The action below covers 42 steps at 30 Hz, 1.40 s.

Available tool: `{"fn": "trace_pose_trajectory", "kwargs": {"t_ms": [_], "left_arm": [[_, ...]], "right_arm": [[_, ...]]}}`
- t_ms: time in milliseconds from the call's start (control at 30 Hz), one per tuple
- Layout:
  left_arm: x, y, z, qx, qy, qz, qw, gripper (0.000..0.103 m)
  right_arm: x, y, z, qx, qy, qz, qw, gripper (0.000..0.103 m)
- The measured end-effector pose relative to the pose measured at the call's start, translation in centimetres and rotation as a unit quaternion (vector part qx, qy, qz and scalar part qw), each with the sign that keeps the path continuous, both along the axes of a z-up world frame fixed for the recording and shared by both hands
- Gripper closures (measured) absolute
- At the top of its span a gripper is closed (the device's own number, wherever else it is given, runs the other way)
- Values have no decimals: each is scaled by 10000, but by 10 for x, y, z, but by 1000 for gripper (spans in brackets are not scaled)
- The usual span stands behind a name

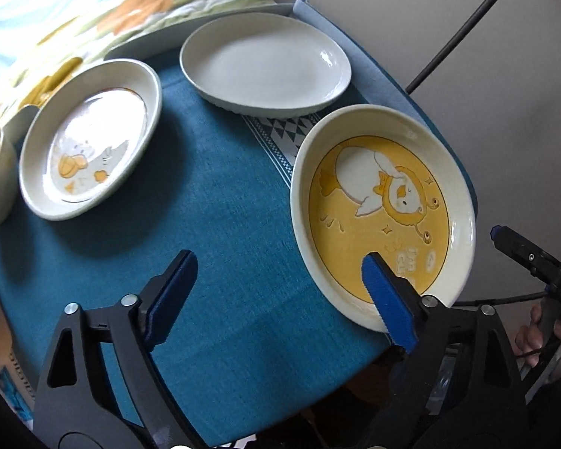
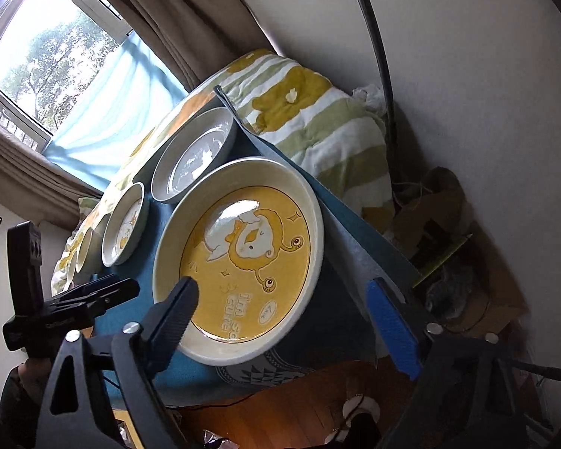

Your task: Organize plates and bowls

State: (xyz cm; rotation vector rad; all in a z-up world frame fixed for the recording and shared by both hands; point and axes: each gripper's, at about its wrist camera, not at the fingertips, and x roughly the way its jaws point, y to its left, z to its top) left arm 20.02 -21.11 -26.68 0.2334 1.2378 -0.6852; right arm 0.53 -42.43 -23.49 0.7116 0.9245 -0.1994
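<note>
At tabletop's right edge, round cream ceramic plate with yellow cartoon centre (image 1: 383, 217) sits between both spread, empty tongs: left tongs (image 1: 276, 292) beside its near rim, right tongs (image 2: 280, 321) straddling it.

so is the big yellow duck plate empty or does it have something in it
Empty: the yellow plate lies flat on the blue tablecloth, and its whole printed inside shows in both views, apart from the gripper fingers in front.
</note>
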Motion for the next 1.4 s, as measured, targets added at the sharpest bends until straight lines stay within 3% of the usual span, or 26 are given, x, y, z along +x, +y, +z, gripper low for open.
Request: {"fn": "trace_pose_trajectory", "kwargs": {"t_ms": [67,233,267,333,367,433,533,1033,1400], "left_arm": [[6,-7,-12,36,126,7,9999,28],[12,-20,-28,78,377,-93,9992,55],[13,-23,-31,97,399,-118,9991,56],[15,-25,-35,92,433,-163,9989,69],[17,-27,-36,89,393,-177,9990,70],[21,-30,-39,-30,514,-233,9984,81],[25,-36,-40,-38,535,-297,9981,86],[3,-61,-18,225,-70,-473,9986,87],[-6,-19,37,-107,-489,153,9986,87]], "right_arm": [[3,-4,-8,116,0,98,9999,35],[16,-10,-21,129,21,264,9996,49],[18,-12,-23,124,29,266,9996,54],[24,-15,-27,148,35,289,9995,65],[26,-16,-28,153,48,309,9994,73],[29,-18,-30,96,88,342,9993,76],[33,-19,-33,-29,166,373,9992,83],[44,-13,-28,-571,307,747,9951,84],[57,10,8,-1112,-37,1388,9841,84]]}}
